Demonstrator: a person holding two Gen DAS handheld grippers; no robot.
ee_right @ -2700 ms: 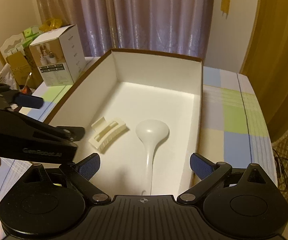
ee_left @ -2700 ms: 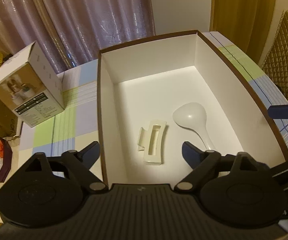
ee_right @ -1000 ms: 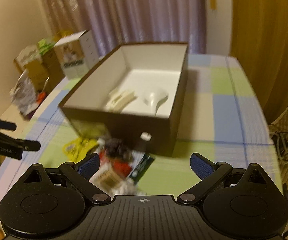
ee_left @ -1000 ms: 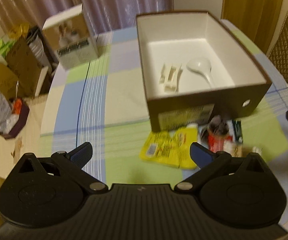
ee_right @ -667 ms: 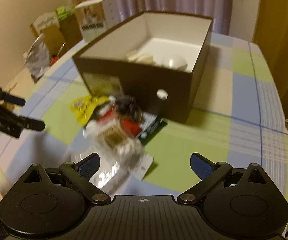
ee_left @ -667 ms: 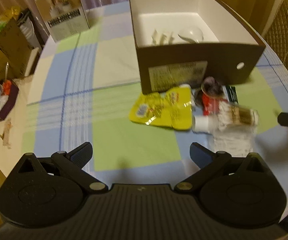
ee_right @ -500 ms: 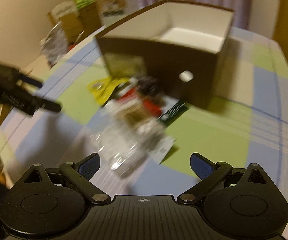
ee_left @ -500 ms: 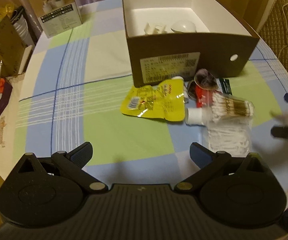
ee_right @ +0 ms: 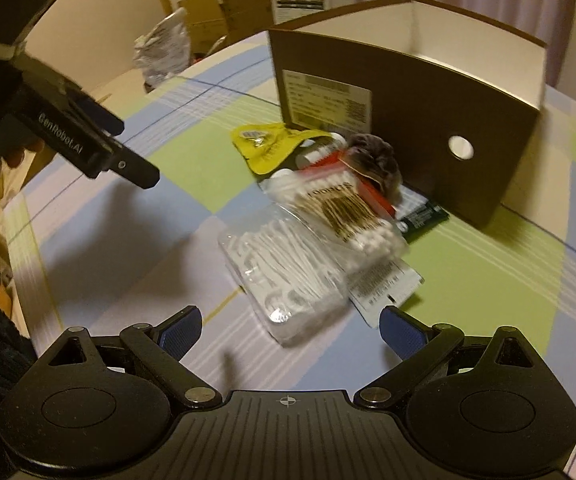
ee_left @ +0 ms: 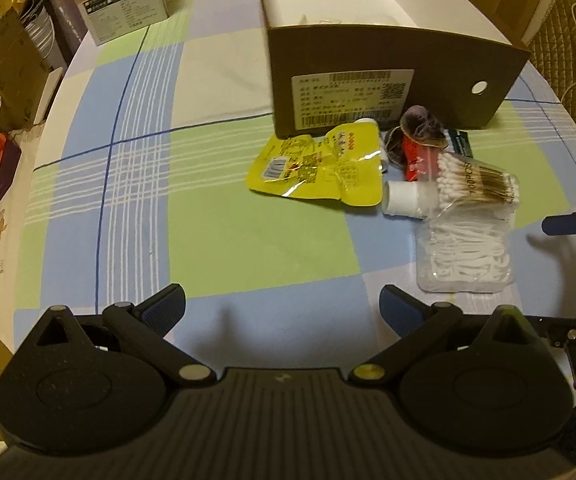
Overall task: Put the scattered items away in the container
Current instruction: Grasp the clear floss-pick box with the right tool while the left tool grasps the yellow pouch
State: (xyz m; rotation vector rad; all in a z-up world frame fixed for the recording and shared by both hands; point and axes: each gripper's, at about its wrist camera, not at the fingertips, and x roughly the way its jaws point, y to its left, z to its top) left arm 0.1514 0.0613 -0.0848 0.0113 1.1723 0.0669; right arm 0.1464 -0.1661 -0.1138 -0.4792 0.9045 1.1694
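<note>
Both tongs, left and right, stood apart and empty over the worktop. Near 1 brown box lay 1 yellow pouch, 1 cotton-swab pack and 1 floss-pick bag.

Warm, yellowish indoor light, rather dim, seems to fall from overhead: my fingers throw soft dark shadows forward onto the worktop. Glare glints off the yellow pouch and the clear floss-pick bag. The left view is fairly sharp in the middle. The right view is smeared with motion blur, so the cotton swabs and the label on the brown box read poorly. Fisheye bends the worktop edges and darkens the corners
</note>
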